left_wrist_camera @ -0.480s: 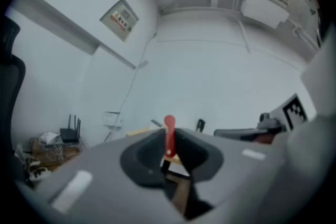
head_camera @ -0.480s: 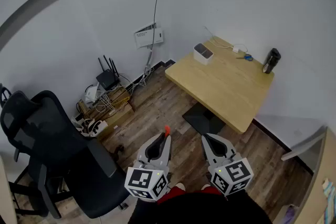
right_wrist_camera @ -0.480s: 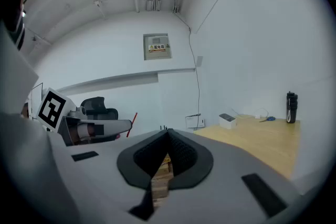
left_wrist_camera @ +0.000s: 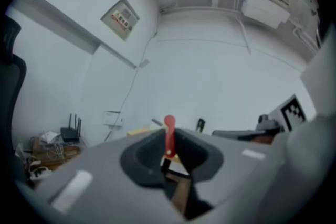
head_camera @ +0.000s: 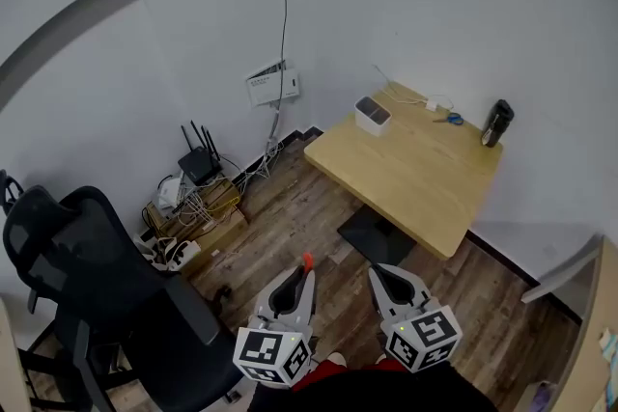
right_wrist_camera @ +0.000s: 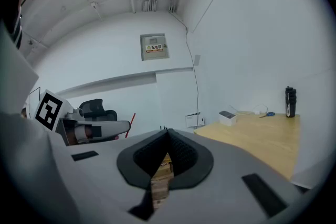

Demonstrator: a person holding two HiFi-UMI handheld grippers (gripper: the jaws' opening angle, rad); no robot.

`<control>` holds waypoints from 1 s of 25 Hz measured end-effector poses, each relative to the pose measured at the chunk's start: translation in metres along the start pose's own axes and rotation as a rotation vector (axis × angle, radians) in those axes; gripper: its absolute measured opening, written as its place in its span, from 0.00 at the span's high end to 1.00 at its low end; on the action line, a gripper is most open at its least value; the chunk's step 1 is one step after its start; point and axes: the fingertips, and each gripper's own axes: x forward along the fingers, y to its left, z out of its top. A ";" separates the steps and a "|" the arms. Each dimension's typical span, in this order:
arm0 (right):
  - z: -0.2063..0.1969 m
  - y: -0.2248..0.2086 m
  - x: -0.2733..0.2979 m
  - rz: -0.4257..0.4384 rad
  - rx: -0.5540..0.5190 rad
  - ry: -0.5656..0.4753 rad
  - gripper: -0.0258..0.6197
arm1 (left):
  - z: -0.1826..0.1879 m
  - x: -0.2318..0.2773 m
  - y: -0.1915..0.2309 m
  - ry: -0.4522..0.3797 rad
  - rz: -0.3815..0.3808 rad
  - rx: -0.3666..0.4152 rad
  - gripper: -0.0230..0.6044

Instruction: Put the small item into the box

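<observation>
My left gripper (head_camera: 301, 273) is held low over the wooden floor, shut on a thin red item (head_camera: 307, 260) that sticks up from its tips. In the left gripper view the red item (left_wrist_camera: 169, 136) stands upright between the closed jaws of the left gripper (left_wrist_camera: 167, 157). My right gripper (head_camera: 382, 273) hangs beside it, shut with nothing in it; its jaws meet in the right gripper view (right_wrist_camera: 168, 132). The small white box (head_camera: 373, 114) sits on the far left corner of the wooden table (head_camera: 415, 174), well ahead of both grippers, and shows again as the box (right_wrist_camera: 228, 117).
A black bottle (head_camera: 497, 123), a blue item (head_camera: 452, 119) and a white cable lie at the table's far edge. A black office chair (head_camera: 92, 275) stands at the left. A router and tangled cables (head_camera: 198, 178) sit by the wall.
The head view has shifted slightly and both grippers sit a little lower in the frame. The left gripper still holds the red item.
</observation>
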 end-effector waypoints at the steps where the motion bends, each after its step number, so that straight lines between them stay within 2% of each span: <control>1: -0.001 0.000 0.002 -0.007 0.005 0.001 0.95 | 0.000 -0.001 0.001 -0.002 -0.003 0.000 0.88; 14: -0.008 0.006 0.021 -0.016 0.019 0.048 0.95 | 0.003 -0.003 0.018 -0.013 0.010 -0.018 0.88; 25: -0.010 0.001 0.068 0.043 0.027 0.081 0.95 | 0.002 0.019 0.048 -0.006 0.070 -0.032 0.88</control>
